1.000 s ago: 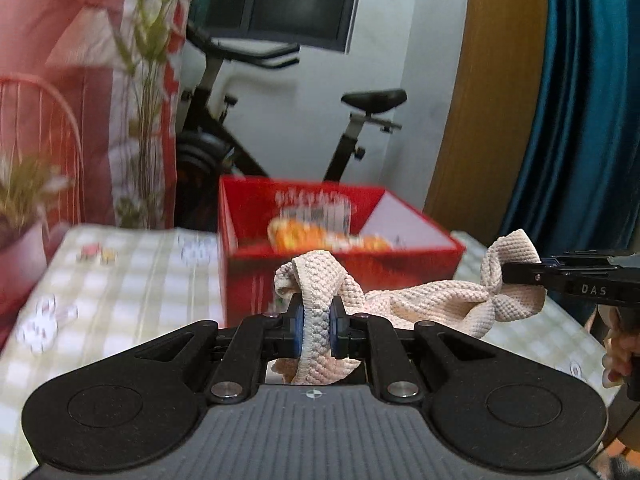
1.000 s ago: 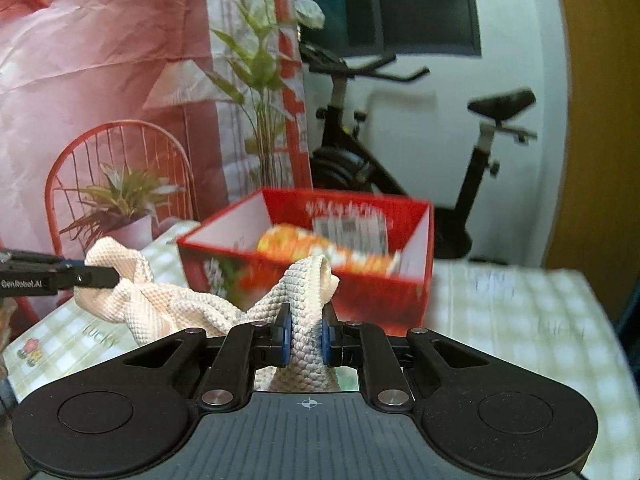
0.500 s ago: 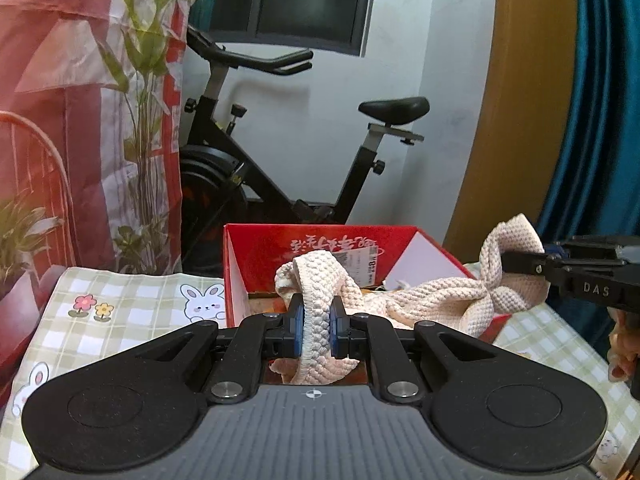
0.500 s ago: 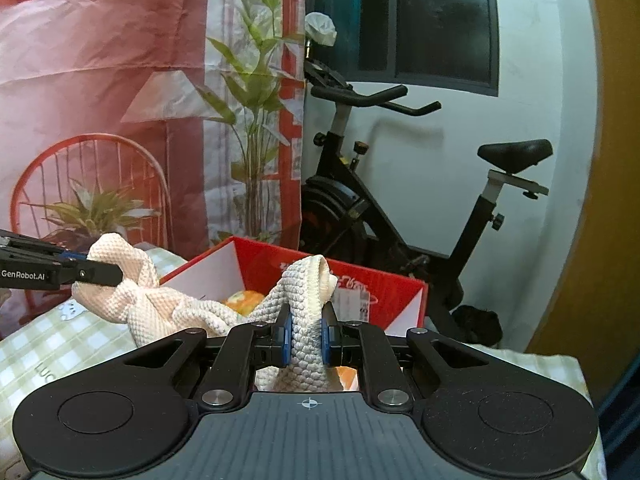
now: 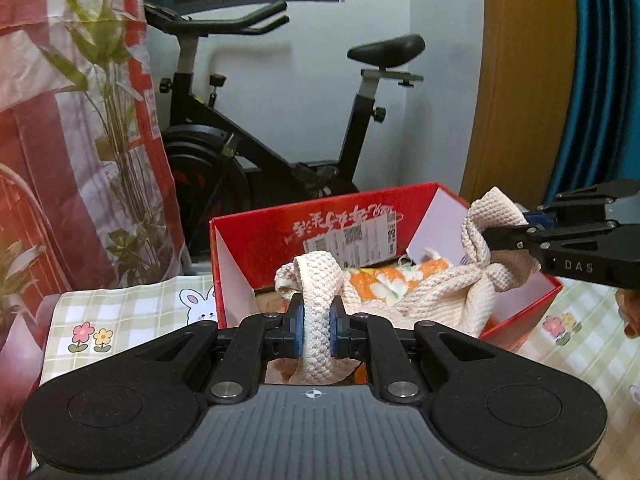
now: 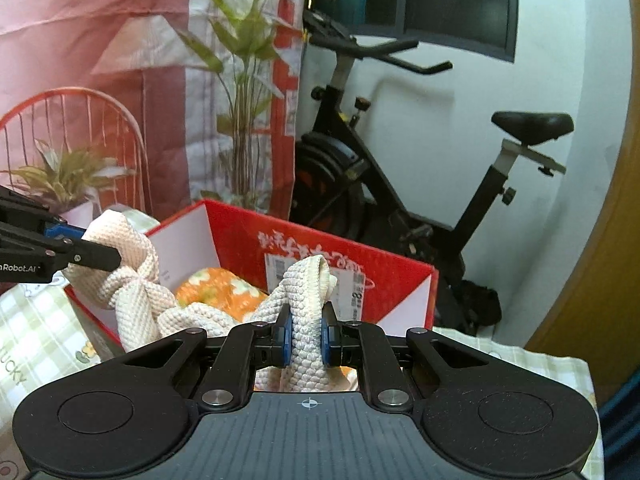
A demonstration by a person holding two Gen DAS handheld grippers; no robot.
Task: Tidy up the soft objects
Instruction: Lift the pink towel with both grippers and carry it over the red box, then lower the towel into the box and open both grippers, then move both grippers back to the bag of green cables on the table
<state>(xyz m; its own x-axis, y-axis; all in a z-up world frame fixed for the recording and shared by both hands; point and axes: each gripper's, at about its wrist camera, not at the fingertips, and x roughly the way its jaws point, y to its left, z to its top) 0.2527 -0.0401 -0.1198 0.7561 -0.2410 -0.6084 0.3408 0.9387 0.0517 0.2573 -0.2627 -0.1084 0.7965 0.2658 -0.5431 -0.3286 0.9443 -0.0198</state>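
White wall fills the background, with a black exercise bike (image 5: 280, 132) standing against it at twelve o'clock and a dark window above. Pink and red curtain fabric (image 6: 100, 40) hangs at ten o'clock, with tall green plant stems (image 6: 240, 80) in front of it. A wooden door edge (image 5: 520, 80) and a teal curtain (image 5: 600, 80) run down the three o'clock side of the left wrist view.

Below, a desk (image 5: 132, 312) is covered in a pale green checked cloth printed with a rabbit and small flowers. On it stands an open red cardboard box (image 5: 256, 248) with white inner walls and a shipping label on its far wall. Inside the box lies an orange cloth with white flowers (image 5: 384, 284).

A cream waffle-knit towel (image 5: 432, 292) is stretched in the air over the open box, sagging in the middle just above the orange cloth. The left claw (image 5: 317, 324) is closed narrow on one end of the towel, its blue pads pressing a folded edge. The right claw (image 6: 306, 336) is likewise closed narrow on the other end. In the left wrist view the right claw enters at three o'clock; in the right wrist view the left claw enters at nine o'clock. Part of a hand (image 5: 630, 316) shows at the three o'clock edge of the left wrist view.
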